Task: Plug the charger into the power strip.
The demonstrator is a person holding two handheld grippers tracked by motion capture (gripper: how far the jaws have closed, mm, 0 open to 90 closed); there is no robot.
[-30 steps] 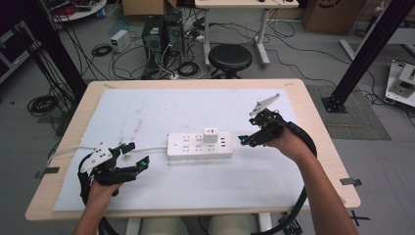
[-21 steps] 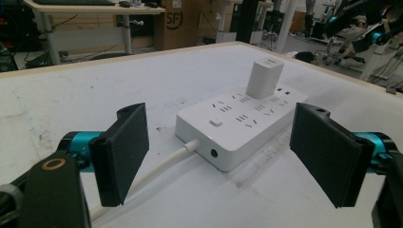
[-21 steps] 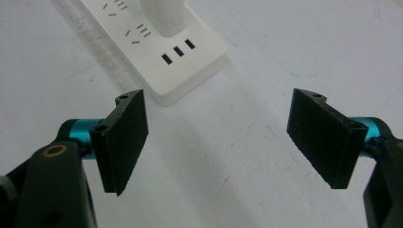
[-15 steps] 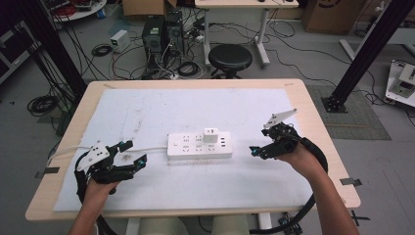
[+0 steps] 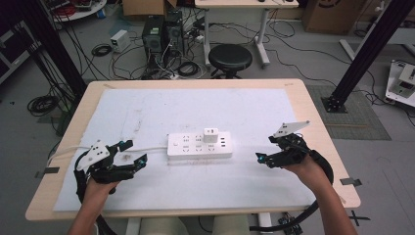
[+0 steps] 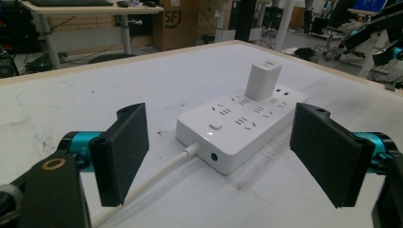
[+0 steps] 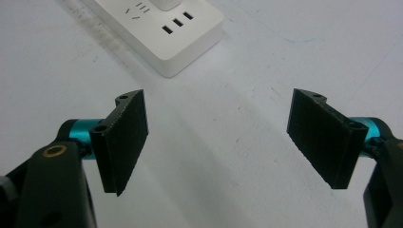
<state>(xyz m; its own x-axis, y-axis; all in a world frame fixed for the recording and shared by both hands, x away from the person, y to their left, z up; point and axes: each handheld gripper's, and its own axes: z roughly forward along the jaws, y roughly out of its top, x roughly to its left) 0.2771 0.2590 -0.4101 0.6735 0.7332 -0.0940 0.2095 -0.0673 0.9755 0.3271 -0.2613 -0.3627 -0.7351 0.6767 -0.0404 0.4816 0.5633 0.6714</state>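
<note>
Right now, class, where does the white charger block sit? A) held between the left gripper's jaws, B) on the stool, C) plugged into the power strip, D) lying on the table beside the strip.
C: the charger block stands upright on the power strip, in a socket near its far end.

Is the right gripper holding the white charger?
No, the right gripper has open, empty jaws over the bare table, while the charger sits plugged into the power strip.

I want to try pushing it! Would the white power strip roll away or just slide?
The power strip would probably slide, not roll: it is flat and boxy. The charger plugged upright on top might make it slightly top-heavy. Its cord looks bendy and would likely drag behind.
</note>
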